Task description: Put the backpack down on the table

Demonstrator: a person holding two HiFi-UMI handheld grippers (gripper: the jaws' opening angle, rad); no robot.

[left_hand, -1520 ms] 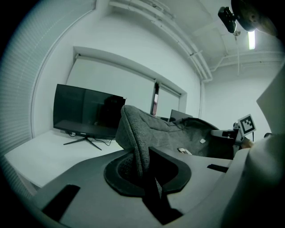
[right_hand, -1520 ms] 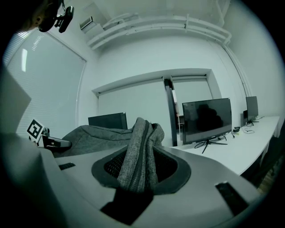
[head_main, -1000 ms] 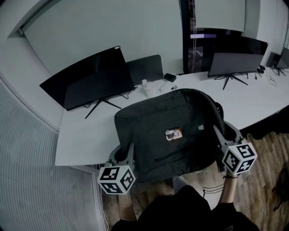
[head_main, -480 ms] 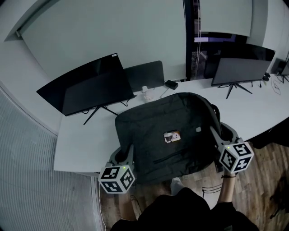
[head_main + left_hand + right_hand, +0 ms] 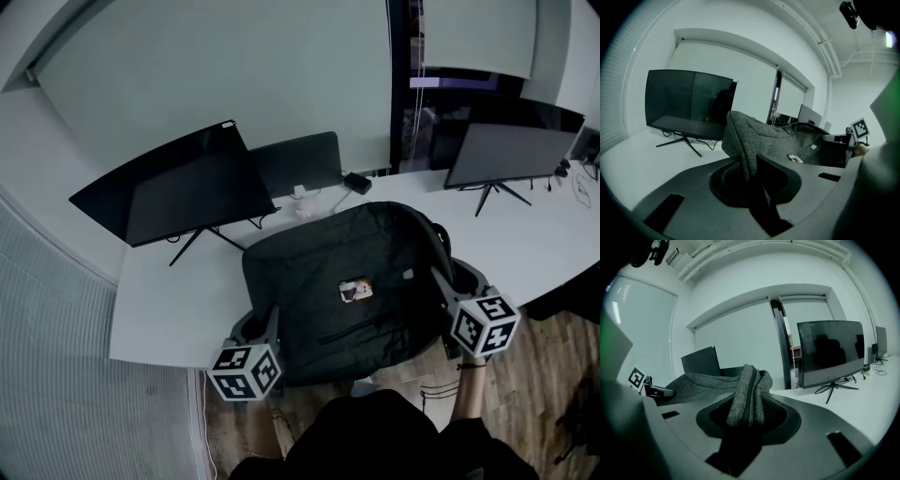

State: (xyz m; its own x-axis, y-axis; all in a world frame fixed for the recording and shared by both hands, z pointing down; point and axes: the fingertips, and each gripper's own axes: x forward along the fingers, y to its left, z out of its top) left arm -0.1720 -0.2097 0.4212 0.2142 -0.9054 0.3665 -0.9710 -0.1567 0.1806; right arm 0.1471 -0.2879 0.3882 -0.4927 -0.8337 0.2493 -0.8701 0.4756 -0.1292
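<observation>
Head view steeply down, all sharing backpack

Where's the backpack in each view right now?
Head view: centre, backpack over the table's near edge.
Left gripper view: centre, running right from the jaws.
Right gripper view: centre, bunched in the jaws, spreading left.
Shared landmark: dark vertical strip in the back wall.

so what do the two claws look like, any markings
Both the left claw and right claw have matte dark grey moulded bodies, each carrying a white cube printed with black square markers. The person wears a black top.
</observation>
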